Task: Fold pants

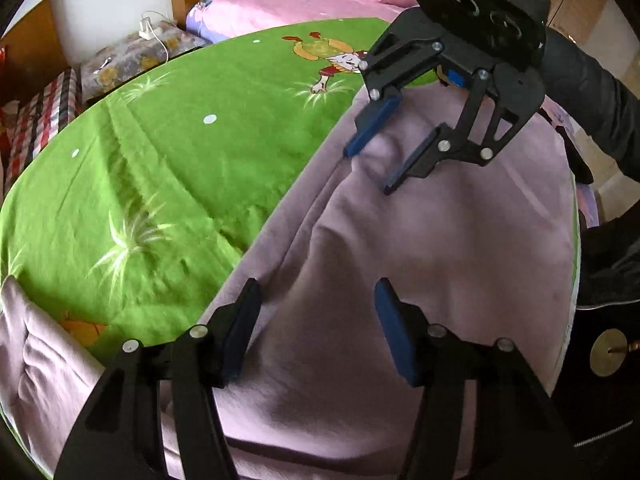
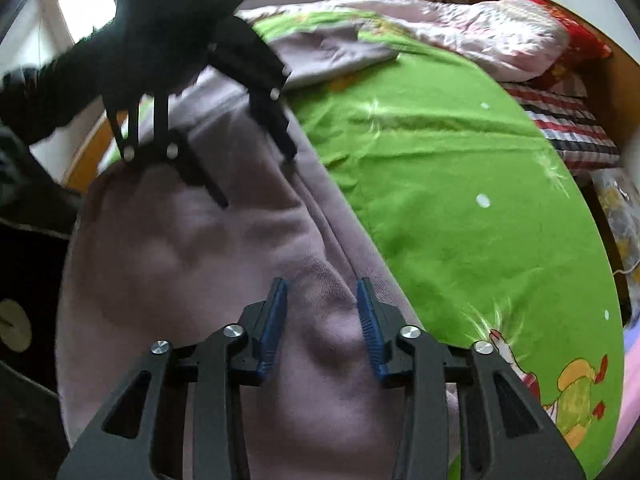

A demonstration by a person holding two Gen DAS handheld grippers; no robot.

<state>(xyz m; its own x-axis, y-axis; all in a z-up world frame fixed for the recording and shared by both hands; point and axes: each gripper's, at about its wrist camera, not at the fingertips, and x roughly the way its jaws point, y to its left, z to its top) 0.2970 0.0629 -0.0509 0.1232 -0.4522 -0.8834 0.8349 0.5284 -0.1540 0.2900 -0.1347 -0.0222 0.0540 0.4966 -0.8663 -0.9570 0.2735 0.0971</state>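
Observation:
Pale lilac pants lie spread on a green cartoon bedsheet; they also show in the right wrist view. My left gripper is open, its blue-padded fingers just above the cloth near its left edge, holding nothing. My right gripper is open over a raised fold of the pants. In the left wrist view the right gripper hovers open at the far end of the pants. In the right wrist view the left gripper hangs open over the far part.
The green sheet covers the bed beside the pants. Pink bedding, a patterned pillow and a checked cloth lie at the far edge. A dark cabinet with a brass knob stands beside the bed.

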